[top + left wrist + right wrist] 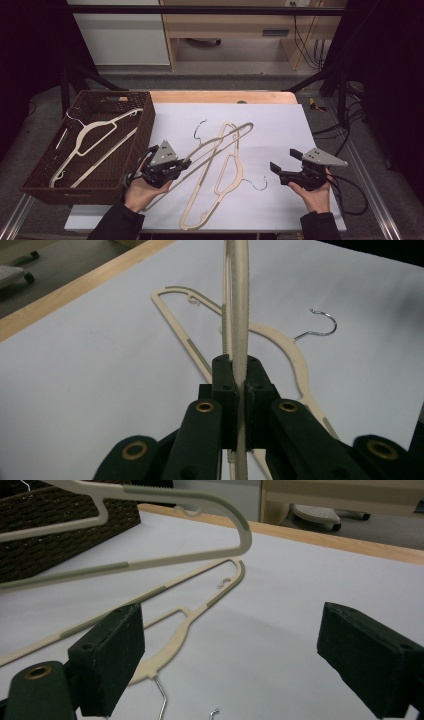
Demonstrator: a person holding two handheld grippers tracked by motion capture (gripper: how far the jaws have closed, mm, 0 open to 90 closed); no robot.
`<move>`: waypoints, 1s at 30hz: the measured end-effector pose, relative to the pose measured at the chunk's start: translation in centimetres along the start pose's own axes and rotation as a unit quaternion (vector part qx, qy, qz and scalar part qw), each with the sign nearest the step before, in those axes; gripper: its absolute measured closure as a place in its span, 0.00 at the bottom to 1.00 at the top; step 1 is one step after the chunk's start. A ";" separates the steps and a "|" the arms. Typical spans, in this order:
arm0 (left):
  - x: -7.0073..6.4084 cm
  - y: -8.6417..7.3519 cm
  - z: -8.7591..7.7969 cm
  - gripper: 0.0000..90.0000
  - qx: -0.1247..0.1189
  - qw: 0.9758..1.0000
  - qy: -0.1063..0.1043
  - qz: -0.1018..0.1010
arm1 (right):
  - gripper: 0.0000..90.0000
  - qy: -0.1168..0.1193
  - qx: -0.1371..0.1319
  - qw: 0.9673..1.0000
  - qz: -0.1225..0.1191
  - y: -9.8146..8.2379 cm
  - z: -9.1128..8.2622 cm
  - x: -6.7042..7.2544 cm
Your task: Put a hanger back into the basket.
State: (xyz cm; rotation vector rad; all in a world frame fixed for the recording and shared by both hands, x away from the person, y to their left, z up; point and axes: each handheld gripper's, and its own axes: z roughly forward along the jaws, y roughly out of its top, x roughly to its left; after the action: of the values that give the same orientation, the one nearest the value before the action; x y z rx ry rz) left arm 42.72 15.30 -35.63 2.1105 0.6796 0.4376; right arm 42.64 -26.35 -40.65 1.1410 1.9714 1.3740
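left gripper [186,162] clamps a hanger [220,142]; right gripper [284,162] gapes empty.
lift it clear of the flat hanger [212,197] before swinging to the basket [145,125].

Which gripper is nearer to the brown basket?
Left. The left gripper is just beside the brown basket, while the right gripper is far across the white sheet.

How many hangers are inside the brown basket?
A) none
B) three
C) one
C, one cream hanger lies inside the basket; the other two hangers are out over the white sheet, one lying flat and one lifted in the left gripper.
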 end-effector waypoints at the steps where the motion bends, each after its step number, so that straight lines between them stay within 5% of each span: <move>1: 0.1 0.1 -0.3 0.96 -0.001 1.000 -0.002 0.001 | 0.12 0.000 -0.001 1.000 0.000 0.0 0.0 0.0; 19: 2.5 2.6 -5.7 0.96 -0.033 0.999 0.000 0.010 | 0.09 -0.004 -0.002 1.000 0.000 0.0 -0.2 -0.1; 30: 5.9 3.4 -8.5 0.96 -0.032 0.999 0.015 0.005 | 0.09 -0.008 0.004 1.000 -0.004 -0.1 0.0 -0.1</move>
State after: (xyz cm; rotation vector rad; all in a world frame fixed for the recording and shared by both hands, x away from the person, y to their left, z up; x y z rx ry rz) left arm 43.91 22.55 -27.58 2.0508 0.6631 0.4910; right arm 42.66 -26.44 -40.81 1.1426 1.9708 1.3490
